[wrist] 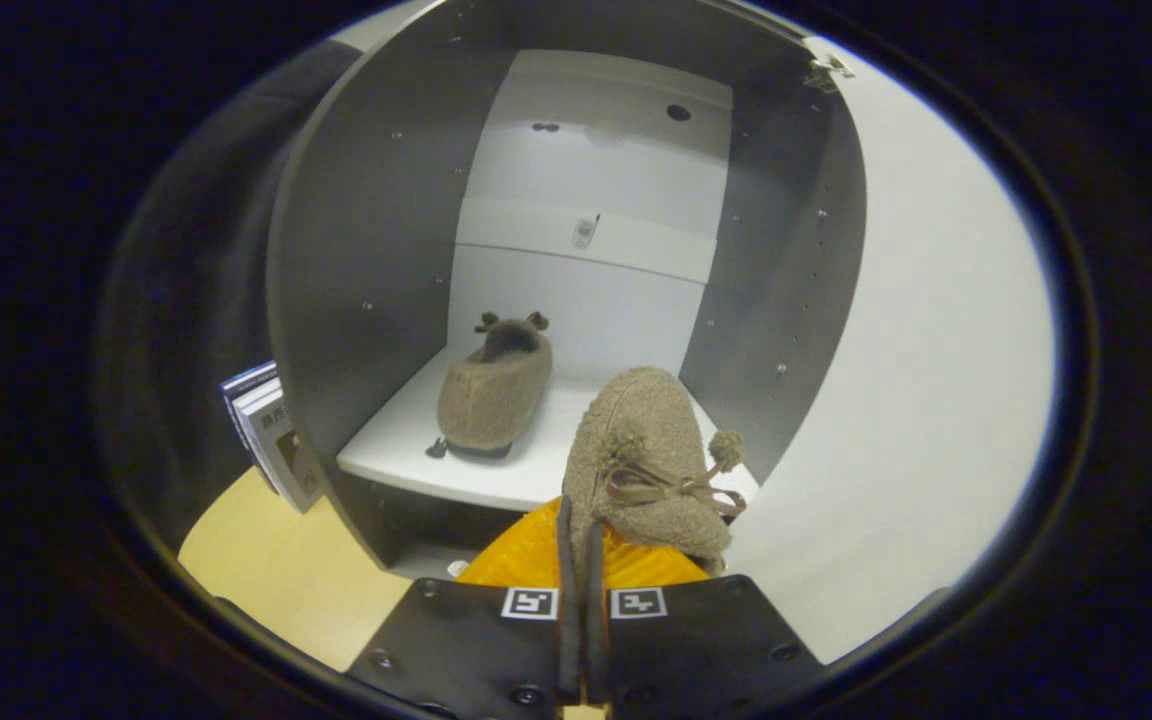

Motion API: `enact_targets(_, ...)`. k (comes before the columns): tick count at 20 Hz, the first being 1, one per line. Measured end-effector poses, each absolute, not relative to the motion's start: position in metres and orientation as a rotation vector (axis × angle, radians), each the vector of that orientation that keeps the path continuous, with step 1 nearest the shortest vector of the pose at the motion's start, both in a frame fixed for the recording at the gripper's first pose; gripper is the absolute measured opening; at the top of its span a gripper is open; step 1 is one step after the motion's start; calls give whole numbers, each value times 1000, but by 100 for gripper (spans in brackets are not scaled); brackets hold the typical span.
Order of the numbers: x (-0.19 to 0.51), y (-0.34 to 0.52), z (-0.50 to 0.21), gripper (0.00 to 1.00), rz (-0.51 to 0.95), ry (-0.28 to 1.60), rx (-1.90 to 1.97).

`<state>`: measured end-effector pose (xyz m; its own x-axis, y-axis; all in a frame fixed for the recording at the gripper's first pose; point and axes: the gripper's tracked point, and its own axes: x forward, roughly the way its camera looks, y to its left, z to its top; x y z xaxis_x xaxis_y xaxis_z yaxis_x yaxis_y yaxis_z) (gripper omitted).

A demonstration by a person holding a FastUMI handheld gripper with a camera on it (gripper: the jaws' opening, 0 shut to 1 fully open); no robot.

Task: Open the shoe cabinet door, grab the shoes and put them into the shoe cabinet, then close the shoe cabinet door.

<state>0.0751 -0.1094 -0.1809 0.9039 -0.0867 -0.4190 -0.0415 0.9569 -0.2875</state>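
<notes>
Tan fuzzy slippers, white shelf, grey cabinet walls, orange-fingered claw

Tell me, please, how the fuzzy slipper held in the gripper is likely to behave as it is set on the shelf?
The held slipper looks soft and fleecy, so it will probably sag or flop where the fingers pinch its edge. It seems light for its size. Its pompom and bow may snag. Like the other slipper on the shelf, it should rest flat without rolling.
</notes>
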Motion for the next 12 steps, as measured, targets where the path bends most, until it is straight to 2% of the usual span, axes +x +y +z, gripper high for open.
enact_targets(12, 206, -112, -165, 5, 11, 419, -401)
